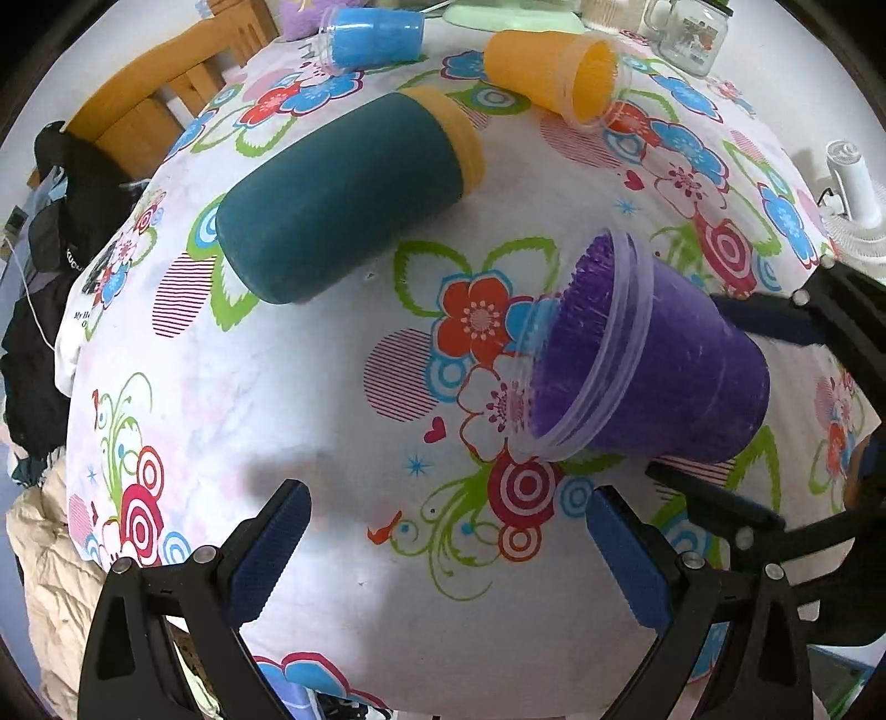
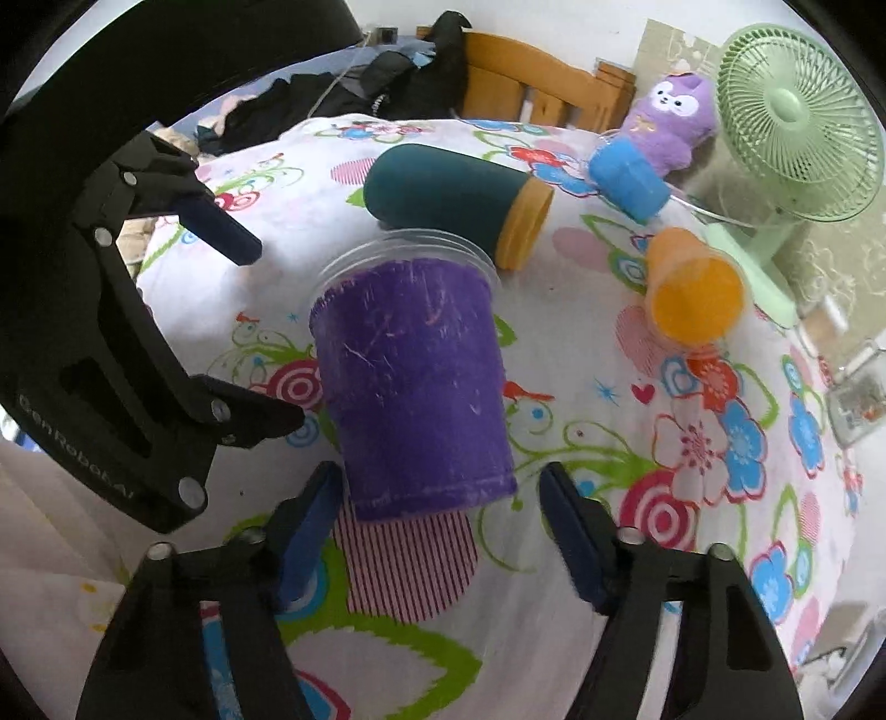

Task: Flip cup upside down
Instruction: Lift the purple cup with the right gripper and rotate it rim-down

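A purple cup [image 1: 653, 360] with a clear rim lies on its side on the flowered tablecloth [image 1: 332, 399]; its mouth faces left in the left wrist view. In the right wrist view the purple cup [image 2: 415, 382] lies with its base toward my right gripper [image 2: 440, 495], which is open with its fingers on either side of the base, not touching. My left gripper [image 1: 448, 512] is open and empty, left of and in front of the cup. It shows at the left in the right wrist view [image 2: 243, 332].
A dark teal cup [image 1: 343, 194] with a yellow rim, an orange cup [image 1: 554, 75] and a blue cup [image 1: 371, 39] lie on their sides farther back. A glass jar [image 1: 692, 33], a green fan [image 2: 797, 133] and a purple plush toy [image 2: 670, 122] stand at the table's far side.
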`<action>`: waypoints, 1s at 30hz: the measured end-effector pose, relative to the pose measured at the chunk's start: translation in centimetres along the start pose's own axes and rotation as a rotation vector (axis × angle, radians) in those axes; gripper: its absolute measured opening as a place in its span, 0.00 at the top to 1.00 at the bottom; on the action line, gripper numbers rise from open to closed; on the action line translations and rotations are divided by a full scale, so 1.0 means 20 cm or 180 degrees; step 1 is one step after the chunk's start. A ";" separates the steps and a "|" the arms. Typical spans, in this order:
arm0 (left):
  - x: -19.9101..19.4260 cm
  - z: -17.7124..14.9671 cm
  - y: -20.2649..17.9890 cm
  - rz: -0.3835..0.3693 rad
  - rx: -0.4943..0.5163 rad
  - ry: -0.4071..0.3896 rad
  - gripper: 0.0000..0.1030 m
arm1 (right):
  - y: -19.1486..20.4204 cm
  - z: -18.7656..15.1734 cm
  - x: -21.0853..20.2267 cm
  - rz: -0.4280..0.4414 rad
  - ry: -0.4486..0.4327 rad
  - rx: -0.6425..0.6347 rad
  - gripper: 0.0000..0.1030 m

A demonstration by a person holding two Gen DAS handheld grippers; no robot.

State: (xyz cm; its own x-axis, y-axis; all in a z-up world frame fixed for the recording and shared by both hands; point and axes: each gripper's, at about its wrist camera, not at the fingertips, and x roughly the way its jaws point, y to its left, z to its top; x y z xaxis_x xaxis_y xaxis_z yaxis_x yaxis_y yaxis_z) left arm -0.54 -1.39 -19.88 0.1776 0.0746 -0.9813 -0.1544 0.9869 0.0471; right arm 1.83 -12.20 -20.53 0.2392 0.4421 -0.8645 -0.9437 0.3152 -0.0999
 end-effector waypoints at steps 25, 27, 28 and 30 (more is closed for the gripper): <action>-0.16 0.14 0.08 -0.0164 0.0455 -0.0007 0.02 | -0.16 -0.01 -0.26 0.0087 -0.0034 0.2077 0.44; -0.19 0.16 0.11 -0.0200 0.0494 -0.0059 0.02 | -0.15 0.01 -0.28 -0.0005 0.0004 0.2327 0.44; -0.20 0.17 0.14 -0.0204 0.0512 -0.0100 0.02 | -0.14 0.01 -0.29 -0.0059 0.0022 0.2464 0.44; -0.21 0.18 0.16 -0.0205 0.0550 -0.0154 0.02 | -0.11 0.03 -0.30 -0.0182 0.0036 0.2723 0.44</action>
State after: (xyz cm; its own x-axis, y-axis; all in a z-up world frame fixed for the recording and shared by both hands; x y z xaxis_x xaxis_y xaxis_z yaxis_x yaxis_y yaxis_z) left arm 1.68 2.04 -15.00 0.2290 0.0132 -0.9733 0.0271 0.9994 0.0199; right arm 2.64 -15.06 -14.75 0.2747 0.3992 -0.8747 -0.4323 0.8639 0.2585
